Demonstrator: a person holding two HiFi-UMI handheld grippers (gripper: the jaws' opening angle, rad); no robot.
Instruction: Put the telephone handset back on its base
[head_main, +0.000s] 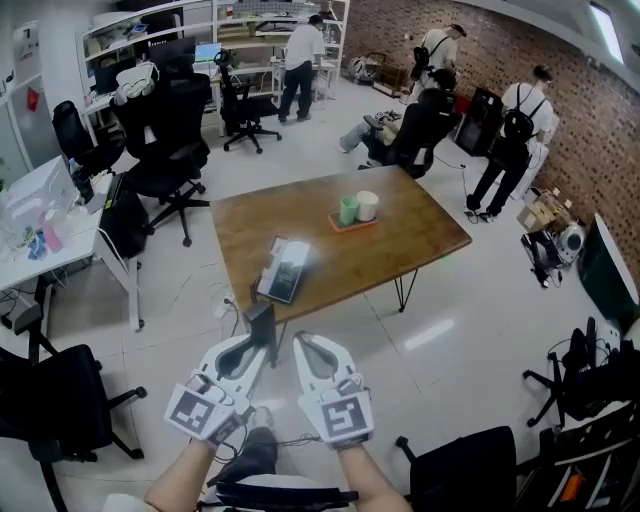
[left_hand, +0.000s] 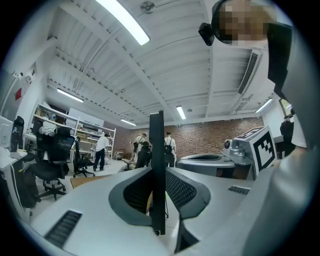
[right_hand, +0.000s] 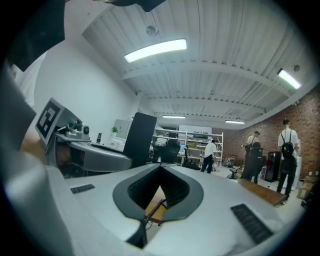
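A wooden counter (head_main: 400, 250) on thin dark legs is seen standing on a pale, glossy floor (head_main: 440, 340). A telephone base (head_main: 285, 270) is set close to the counter's near edge, toward its left corner. Well apart from it, nearer the far edge, a small tray (head_main: 353, 225) is placed, on which a green cup (head_main: 347, 210) and a white cup (head_main: 367, 205) are stood side by side.
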